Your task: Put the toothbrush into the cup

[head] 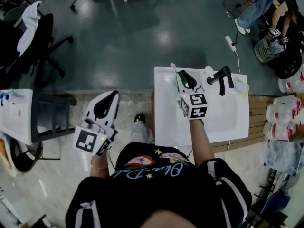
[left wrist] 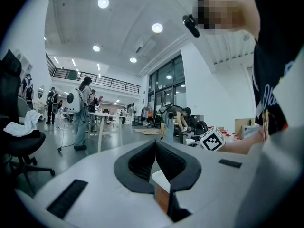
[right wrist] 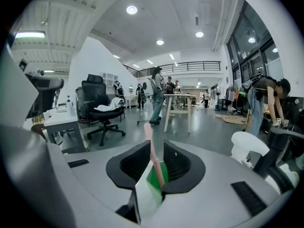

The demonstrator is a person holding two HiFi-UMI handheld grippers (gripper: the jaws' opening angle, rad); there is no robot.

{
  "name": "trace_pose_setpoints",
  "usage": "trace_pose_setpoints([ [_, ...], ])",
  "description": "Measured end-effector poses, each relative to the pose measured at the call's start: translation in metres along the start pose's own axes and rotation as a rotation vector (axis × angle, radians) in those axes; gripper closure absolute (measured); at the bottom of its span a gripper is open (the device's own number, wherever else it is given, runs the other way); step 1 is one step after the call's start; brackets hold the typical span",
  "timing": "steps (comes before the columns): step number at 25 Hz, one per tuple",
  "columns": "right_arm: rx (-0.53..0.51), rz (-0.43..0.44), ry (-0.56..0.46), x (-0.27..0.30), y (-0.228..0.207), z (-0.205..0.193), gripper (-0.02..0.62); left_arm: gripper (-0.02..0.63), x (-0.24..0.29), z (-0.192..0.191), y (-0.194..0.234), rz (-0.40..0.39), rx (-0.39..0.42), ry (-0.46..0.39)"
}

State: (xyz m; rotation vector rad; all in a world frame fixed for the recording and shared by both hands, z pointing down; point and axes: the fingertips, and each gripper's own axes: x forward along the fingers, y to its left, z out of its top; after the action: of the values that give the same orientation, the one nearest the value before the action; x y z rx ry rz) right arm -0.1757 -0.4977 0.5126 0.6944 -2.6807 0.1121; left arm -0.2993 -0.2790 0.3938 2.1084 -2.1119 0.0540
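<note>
A person in a black top stands over a white washbasin, seen from above, with a gripper in each hand.

The right gripper hangs over the far edge of the basin, at about 1 o'clock from the middle of the head view. Its jaws are clamped on the handle of a pink toothbrush. The brush's free end sticks out past the jaw tips toward 11 o'clock. In the right gripper view, the toothbrush stands nearly upright between the black pads of the right gripper, against a green backing.

A white cup stands on the basin's far rim, at 2 o'clock from the right gripper and apart from the toothbrush. A black faucet is just beside the cup, at 3 o'clock from the gripper. In the right gripper view, the cup shows at 3 o'clock, with the faucet at its right.

The left gripper is held over the floor at 9 o'clock from the basin, well apart from it. In the left gripper view, the jaws of the left gripper are pressed together with nothing between them.

A black office chair with a white cloth over its back stands at 10 o'clock.
</note>
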Motion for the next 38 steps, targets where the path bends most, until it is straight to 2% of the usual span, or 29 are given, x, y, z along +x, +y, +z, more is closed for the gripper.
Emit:
trace_pose_setpoints([
  [8,0.062,-0.005,-0.078,-0.035,0.001,0.019,0.54,0.604,-0.002,0.004,-0.019,-0.032,0.009,-0.018],
  [12,0.089,-0.017,-0.121,-0.065,-0.005,0.029,0.543,0.604,0.005,0.006,-0.038,-0.079,0.036,-0.028],
  [16,0.111,-0.014,-0.174,-0.099,-0.004,0.037,0.581,0.604,0.01,0.008,-0.06,-0.117,0.049,-0.029],
  [21,0.141,0.04,-0.205,-0.138,0.006,0.041,0.592,0.604,0.014,0.009,-0.093,-0.176,0.057,-0.036],
  [26,0.132,0.054,-0.228,-0.177,0.011,0.043,0.594,0.604,0.018,0.013,-0.127,-0.236,0.082,-0.058],
  [31,0.133,0.048,-0.266,-0.213,0.012,0.045,0.594,0.604,0.018,0.014,-0.158,-0.269,0.065,-0.066],
  [38,0.15,0.028,-0.315,-0.247,0.006,0.047,0.595,0.604,0.023,0.022,-0.189,-0.322,0.095,-0.081],
])
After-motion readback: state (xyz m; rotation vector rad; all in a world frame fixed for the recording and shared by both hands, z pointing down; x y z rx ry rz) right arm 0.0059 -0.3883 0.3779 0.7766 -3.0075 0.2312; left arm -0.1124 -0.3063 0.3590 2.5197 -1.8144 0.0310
